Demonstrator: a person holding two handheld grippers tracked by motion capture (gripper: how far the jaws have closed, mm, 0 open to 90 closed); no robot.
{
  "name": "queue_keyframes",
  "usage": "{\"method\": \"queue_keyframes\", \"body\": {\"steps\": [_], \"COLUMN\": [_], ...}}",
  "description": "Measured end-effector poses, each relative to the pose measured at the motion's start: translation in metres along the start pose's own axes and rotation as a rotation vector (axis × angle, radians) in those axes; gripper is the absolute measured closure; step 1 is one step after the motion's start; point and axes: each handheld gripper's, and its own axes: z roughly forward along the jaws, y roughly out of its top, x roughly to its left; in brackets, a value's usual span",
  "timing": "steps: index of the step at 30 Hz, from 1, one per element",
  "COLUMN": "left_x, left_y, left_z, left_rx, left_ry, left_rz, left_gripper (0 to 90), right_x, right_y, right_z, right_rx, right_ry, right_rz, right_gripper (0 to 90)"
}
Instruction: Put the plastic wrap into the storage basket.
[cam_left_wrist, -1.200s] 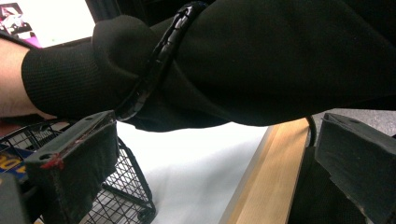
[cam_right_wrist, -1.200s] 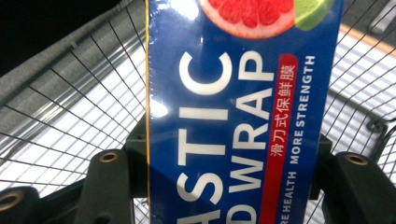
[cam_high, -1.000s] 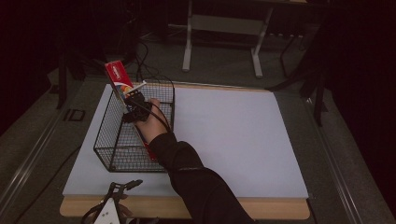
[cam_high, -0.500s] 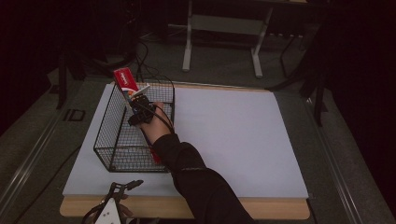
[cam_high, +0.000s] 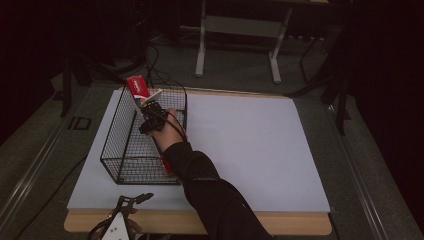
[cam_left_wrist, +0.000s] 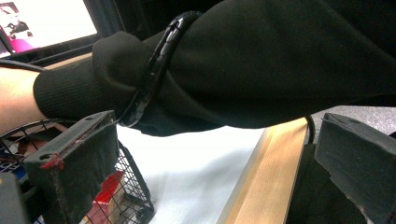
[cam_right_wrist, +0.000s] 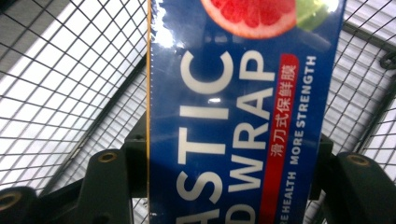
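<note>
While clamped on the plastic wrap box, right gripper over wire basket.

A wire basket stands on the left part of the table, its long side running from near edge to far. The right gripper reaches over the far end of the basket and clamps a box of plastic wrap, which sticks up and leftward past the far rim. The left gripper sits at the table's near edge, just before the basket.
</note>
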Motion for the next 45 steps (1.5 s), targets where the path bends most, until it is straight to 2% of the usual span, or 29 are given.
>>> {"method": "queue_keyframes", "body": {"steps": [14,20,25,31,34,36,41,45], "left_x": [0.0,0.0,0.0,0.0,-0.001,-0.001,0.0,-0.001], "left_y": [0.0,0.0,-0.001,-0.001,-0.001,-0.001,-0.001,-0.001], "left_z": [0.001,0.001,0.001,0.002,0.002,0.003,0.003,0.003], "left_rx": [0.003,0.005,0.005,0.011,0.012,0.013,0.019,0.022], "left_ry": [-0.005,-0.005,-0.005,-0.005,-0.005,-0.005,-0.005,-0.006], "left_rz": [-0.001,0.0,0.001,-0.001,-0.003,-0.003,-0.001,0.002], "left_gripper": [0.3,0.3,0.3,0.3,0.3,0.3,0.3,0.3], "right_x": [-0.002,-0.003,-0.006,-0.008,-0.012,-0.018,-0.031,-0.041], "right_y": [0.0,0.0,-0.001,-0.006,-0.007,-0.009,-0.014,-0.021], "right_z": [0.0,-0.004,-0.016,-0.039,-0.048,-0.055,-0.072,-0.083], "right_rx": [-0.009,-0.027,-0.065,-0.139,-0.155,-0.17,-0.217,-0.233], "right_ry": [0.015,0.046,0.094,0.103,0.118,0.14,0.145,0.14], "right_rz": [-0.029,-0.041,-0.052,-0.117,-0.131,-0.144,-0.142,-0.146], "right_gripper": [36.5,27.8,19.5,15.9,14.1,13.9,13.4,13.3]}}
